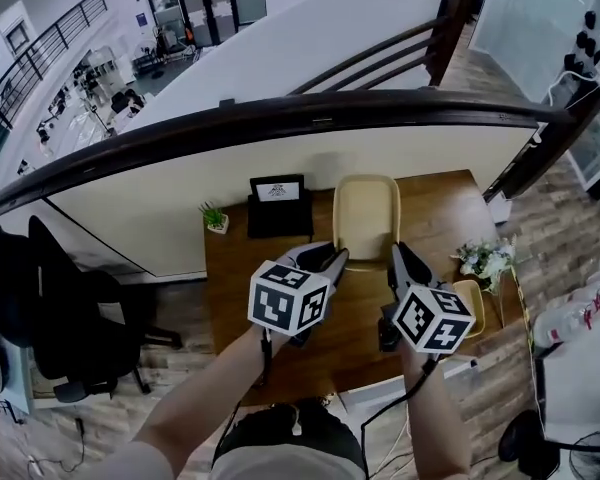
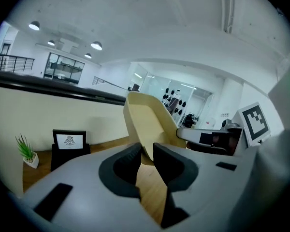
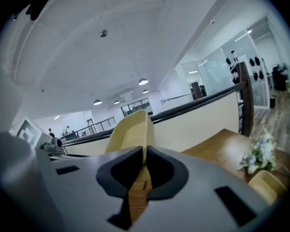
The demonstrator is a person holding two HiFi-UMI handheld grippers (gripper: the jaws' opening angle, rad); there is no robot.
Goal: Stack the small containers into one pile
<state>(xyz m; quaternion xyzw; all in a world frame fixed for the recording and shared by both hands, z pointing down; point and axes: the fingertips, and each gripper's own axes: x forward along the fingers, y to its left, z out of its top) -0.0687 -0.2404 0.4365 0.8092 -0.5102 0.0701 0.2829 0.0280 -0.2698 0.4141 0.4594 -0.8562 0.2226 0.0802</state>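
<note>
A cream, open-topped container (image 1: 366, 213) hangs over the wooden table (image 1: 450, 208), held from both sides. My left gripper (image 1: 334, 259) is shut on its left rim; in the left gripper view the container (image 2: 150, 122) stands tilted, its lower edge pinched between the dark pads (image 2: 171, 166). My right gripper (image 1: 399, 254) is shut on the right rim; in the right gripper view the thin cream wall (image 3: 130, 132) runs straight between the pads (image 3: 159, 168). A second small cream container (image 1: 470, 303) sits on the table by my right gripper and shows low in the right gripper view (image 3: 266, 185).
A small potted plant (image 1: 215, 218) and a black framed sign (image 1: 278, 203) stand at the table's far left. White flowers (image 1: 485, 260) stand at its right edge. A black office chair (image 1: 60, 298) is left of the table, and a dark curved railing (image 1: 280, 118) runs behind it.
</note>
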